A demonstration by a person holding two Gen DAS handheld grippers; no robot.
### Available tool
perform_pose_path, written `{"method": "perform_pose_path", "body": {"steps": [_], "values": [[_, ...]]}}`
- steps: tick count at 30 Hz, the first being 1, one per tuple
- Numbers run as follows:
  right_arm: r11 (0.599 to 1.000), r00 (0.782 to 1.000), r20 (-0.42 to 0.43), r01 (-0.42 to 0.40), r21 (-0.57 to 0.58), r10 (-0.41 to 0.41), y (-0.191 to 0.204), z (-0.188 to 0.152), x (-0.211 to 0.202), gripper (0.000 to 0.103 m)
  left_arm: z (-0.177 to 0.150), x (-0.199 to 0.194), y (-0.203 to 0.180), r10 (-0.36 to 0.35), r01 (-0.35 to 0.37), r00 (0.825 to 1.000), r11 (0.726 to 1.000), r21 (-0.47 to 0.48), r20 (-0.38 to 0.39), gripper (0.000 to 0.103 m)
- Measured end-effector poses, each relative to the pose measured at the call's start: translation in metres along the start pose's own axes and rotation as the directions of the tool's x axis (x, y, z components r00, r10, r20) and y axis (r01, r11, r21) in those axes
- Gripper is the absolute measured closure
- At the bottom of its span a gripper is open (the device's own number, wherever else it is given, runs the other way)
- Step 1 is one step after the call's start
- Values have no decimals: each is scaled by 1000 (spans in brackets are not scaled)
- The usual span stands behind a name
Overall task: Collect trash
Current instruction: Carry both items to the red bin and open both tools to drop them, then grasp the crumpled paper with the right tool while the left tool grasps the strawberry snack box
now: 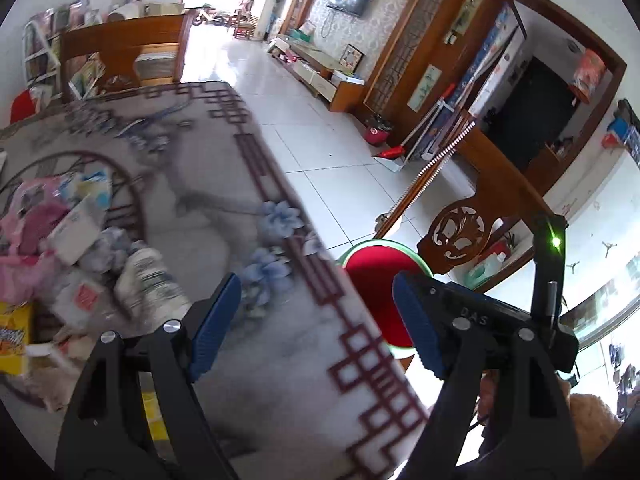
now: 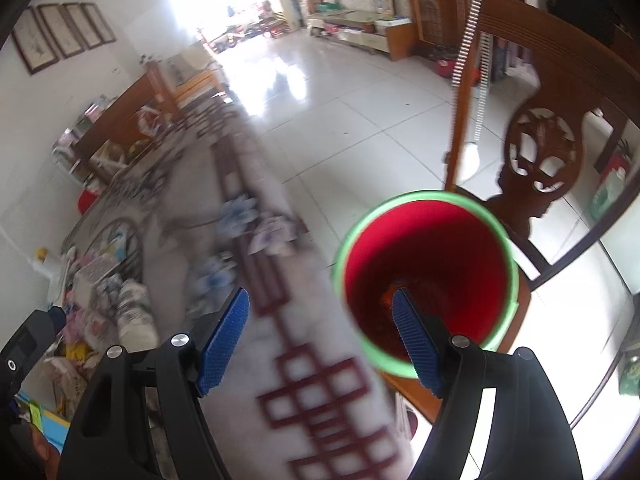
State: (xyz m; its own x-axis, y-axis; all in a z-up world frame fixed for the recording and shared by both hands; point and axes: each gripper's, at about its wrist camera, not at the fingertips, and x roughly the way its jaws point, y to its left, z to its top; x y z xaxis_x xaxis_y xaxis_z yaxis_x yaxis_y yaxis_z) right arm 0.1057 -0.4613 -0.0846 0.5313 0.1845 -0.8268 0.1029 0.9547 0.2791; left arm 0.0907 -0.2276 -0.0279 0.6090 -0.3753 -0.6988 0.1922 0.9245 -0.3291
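1. Both tools are up over the near edge of the table (image 1: 224,380), the one under the grey cloth with the dark red lattice border, and the view is smeared with motion blur.
2. Left gripper (image 1: 316,324): jaws spread wide, nothing between the blue pads, only cloth and the bin's rim behind them.
3. Right gripper (image 2: 320,338): also wide and empty, its right pad hanging across the mouth of the red bin (image 2: 428,264).
4. That bin, red inside with a green rim, sits on a wooden chair (image 2: 540,160) just off the table's right edge. Something orange lies at its bottom; too dark to name.
5. The trash pile (image 1: 68,248) waits on the far left of the cloth: pink wrappers, crumpled tissue, a white wad, a yellow snack bag (image 1: 14,340) at the near left.
6. My read: this is the gap between a drop into the bin and the next pick, both tools empty.
7. Next move calls for a swing left to the pile, jaws kept wide, and closing on one loose piece, probably the white wad nearest the left gripper, since it lies clear of the rest.
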Motion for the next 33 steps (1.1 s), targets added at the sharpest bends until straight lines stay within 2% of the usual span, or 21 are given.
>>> {"method": "perform_pose_path", "body": {"steps": [3,9,11,12,15,18,22,24,27,33], "values": [[999,1000,-1,-19,-37,19,35,-11,-2,31,-7,-20,24,12,-11,1000,1000,-24,20,28],[994,997,-36,-64,-85,61,96,-39,-1,31,-32,-61,108,101,-98,995,989,-114,23,28],[992,996,-51,-80,-102,75,120,-52,1,31,-37,-79,124,155,-149,986,984,-94,65,28],[991,995,-54,-85,-106,79,128,-57,2,31,-39,-93,131,200,-195,974,979,-64,103,28],[987,992,-68,-112,-112,105,156,-74,5,31,-43,-118,151,243,-236,958,970,-61,153,28],[983,989,-76,-136,-119,128,180,-88,6,31,-47,-136,177,241,-228,958,969,-94,159,27],[974,983,-84,-177,-143,166,210,-100,6,30,-52,-150,198,207,-191,965,975,-111,158,26],[963,976,-106,-206,-176,189,225,-106,7,26,-54,-155,206,195,-176,968,976,-128,158,25],[930,968,-145,-239,-278,205,254,-125,12,25,-55,-160,218,167,-143,973,978,-150,159,25],[803,964,-184,-263,-535,193,311,-169,23,25,-56,-167,230,115,-85,981,979,-185,154,25]]}}
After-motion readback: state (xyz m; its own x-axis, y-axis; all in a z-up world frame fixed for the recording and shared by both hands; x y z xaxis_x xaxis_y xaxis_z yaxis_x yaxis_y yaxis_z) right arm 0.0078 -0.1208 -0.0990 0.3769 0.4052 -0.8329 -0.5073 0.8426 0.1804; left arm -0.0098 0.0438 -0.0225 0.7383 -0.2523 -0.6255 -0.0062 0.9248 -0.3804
